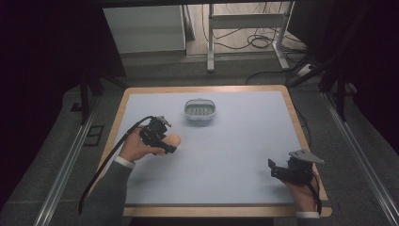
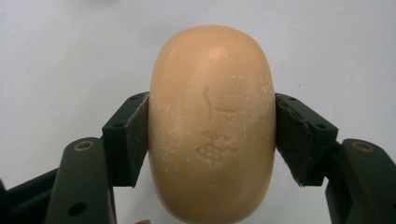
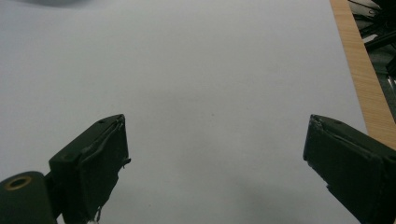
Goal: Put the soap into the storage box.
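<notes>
The soap (image 2: 212,126) runs off the left gripper view's bottom edge; its stamped mark is unreadable.

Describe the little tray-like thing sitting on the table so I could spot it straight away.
Start from the wooden-edged table with its pale blue-grey top. Look toward the far side, just left of centre: there sits a small soap dish, alone. It is a pale grey oval with raised ridges inside, unlike the peach-coloured bar of soap clamped in the left gripper.

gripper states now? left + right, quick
Left gripper: shut on the soap bar, pads pressing both its sides.
Right gripper: open, nothing between the jaws, over the bare table.
</notes>
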